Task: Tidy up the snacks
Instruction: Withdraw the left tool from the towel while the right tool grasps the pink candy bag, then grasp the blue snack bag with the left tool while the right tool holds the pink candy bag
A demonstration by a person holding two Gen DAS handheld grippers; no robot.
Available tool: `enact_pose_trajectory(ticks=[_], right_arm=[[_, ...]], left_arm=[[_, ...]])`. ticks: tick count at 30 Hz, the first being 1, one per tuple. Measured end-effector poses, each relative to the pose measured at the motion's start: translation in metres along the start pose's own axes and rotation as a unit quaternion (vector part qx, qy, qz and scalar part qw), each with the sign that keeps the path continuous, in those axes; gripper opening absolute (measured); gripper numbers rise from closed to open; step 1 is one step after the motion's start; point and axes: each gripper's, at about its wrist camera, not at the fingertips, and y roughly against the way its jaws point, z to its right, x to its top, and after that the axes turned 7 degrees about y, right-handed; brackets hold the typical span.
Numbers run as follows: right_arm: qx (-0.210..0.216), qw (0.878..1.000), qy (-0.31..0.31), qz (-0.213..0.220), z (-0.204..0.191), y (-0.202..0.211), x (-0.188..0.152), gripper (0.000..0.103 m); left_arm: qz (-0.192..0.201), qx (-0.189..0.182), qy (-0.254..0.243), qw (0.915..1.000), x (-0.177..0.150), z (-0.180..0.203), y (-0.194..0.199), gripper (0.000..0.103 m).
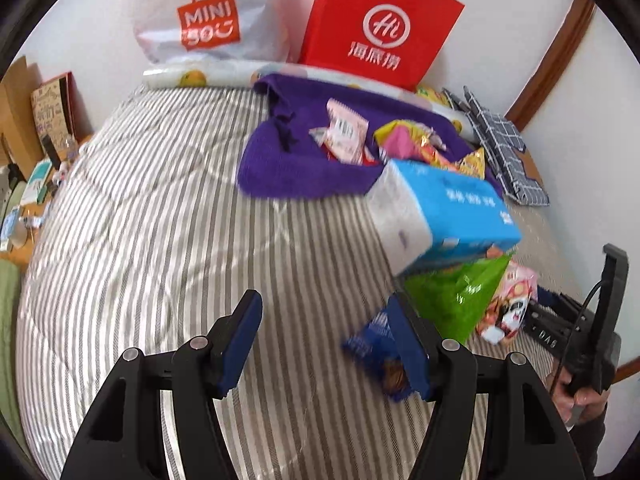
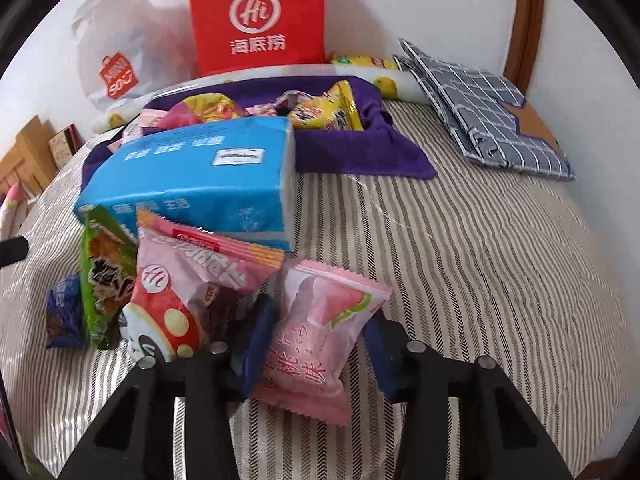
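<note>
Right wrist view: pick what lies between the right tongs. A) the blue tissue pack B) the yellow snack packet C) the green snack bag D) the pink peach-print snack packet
D: the pink peach-print snack packet lies between the two blue pads of the right tongs, while the blue tissue pack and green snack bag lie farther off to the left.

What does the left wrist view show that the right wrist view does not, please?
Only the left wrist view shows the left gripper, open over the striped bedding beside a blue snack packet, and the cluttered bedside desk. Only the right wrist view shows the right gripper with a pink peach packet between its fingers. Both show the blue tissue pack, purple cloth and red bag.
</note>
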Motion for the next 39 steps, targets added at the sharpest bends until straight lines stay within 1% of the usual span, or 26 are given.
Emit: enact_pose_trajectory(ticks=[8,10,13,19,24,26,31,33,34,37,39], right_arm=[[0.003,0.999,-0.023,0.023,0.014,0.025,-0.008,0.038],[0.001,0.999,-0.024,0.029,0.016,0.033,-0.010,0.038],[-0.001,0.999,-0.028,0.038,0.020,0.042,-0.013,0.038],[0.005,0.998,-0.038,0.049,0.025,0.051,-0.018,0.038],[0.008,0.998,-0.040,0.049,0.027,0.052,-0.022,0.038],[0.012,0.998,-0.047,0.049,0.031,0.052,-0.024,0.038],[0.018,0.997,-0.061,0.044,0.037,0.047,-0.028,0.038],[0.020,0.997,-0.063,0.042,0.038,0.045,-0.030,0.038],[0.021,0.997,-0.064,0.041,0.038,0.044,-0.031,0.038],[0.020,0.997,-0.061,0.039,0.038,0.043,-0.034,0.038],[0.015,0.997,-0.058,0.040,0.038,0.043,-0.035,0.038]], left_arm=[[-0.035,-0.006,0.018,0.9992,-0.028,-0.005,-0.012,0.064],[-0.024,-0.002,0.016,0.9996,-0.033,-0.003,-0.010,0.065],[-0.022,-0.004,0.016,0.9996,-0.038,0.003,-0.010,0.067],[-0.034,-0.020,0.003,0.9992,-0.043,0.029,-0.017,0.067],[-0.032,-0.032,0.009,0.9989,-0.039,0.045,-0.027,0.066],[-0.027,-0.022,0.003,0.9994,-0.037,0.053,-0.032,0.061],[-0.004,0.032,-0.025,0.9992,-0.032,0.068,-0.044,0.050],[0.002,0.045,-0.037,0.9983,-0.031,0.072,-0.047,0.050],[0.005,0.049,-0.043,0.9979,-0.030,0.075,-0.049,0.048],[0.014,0.055,-0.059,0.9967,-0.031,0.079,-0.051,0.033],[0.018,0.062,-0.076,0.9950,-0.032,0.082,-0.049,0.031]])
